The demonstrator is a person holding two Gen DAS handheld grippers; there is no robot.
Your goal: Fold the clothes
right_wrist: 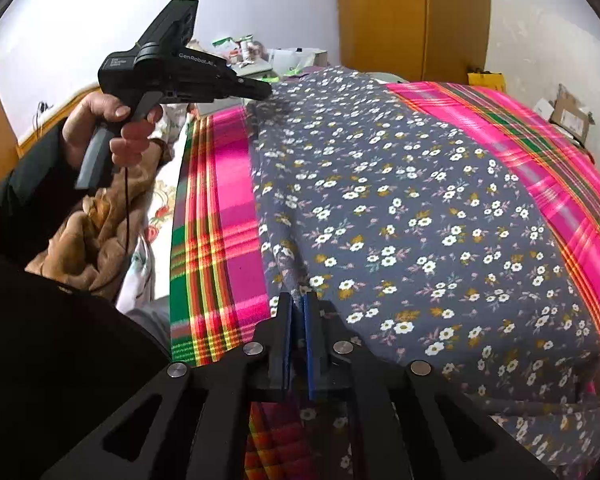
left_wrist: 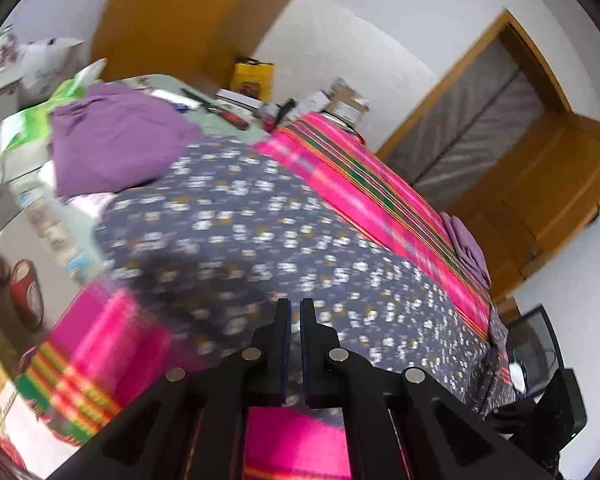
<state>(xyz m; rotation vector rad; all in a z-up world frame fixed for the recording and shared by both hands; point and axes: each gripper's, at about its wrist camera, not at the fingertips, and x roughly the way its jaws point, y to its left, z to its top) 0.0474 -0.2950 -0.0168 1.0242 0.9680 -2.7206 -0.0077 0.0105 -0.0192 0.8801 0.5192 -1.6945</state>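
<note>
Pink plaid blanket [right_wrist: 236, 216] under grey floral garment [right_wrist: 420, 220], beside orange wooden door [left_wrist: 540, 184].

Your left gripper [right_wrist: 266, 90] is a matte black pistol-shaped tool with a grey trigger and a lighter grey handle; white lettering runs along its side, a small white label sits at the back of its body, and a boxy black block rises from its top. A thin dark cable hangs down below the handle. Your left hand [right_wrist: 112, 128] comes out of a black sleeve [right_wrist: 28, 184]. Seen from its own camera, your right gripper [right_wrist: 299, 304] has black angular arms with long cut-out slots, four round silver bolt heads across the linkage, and blue pads [right_wrist: 309, 344] lining its two narrow black fingers.
</note>
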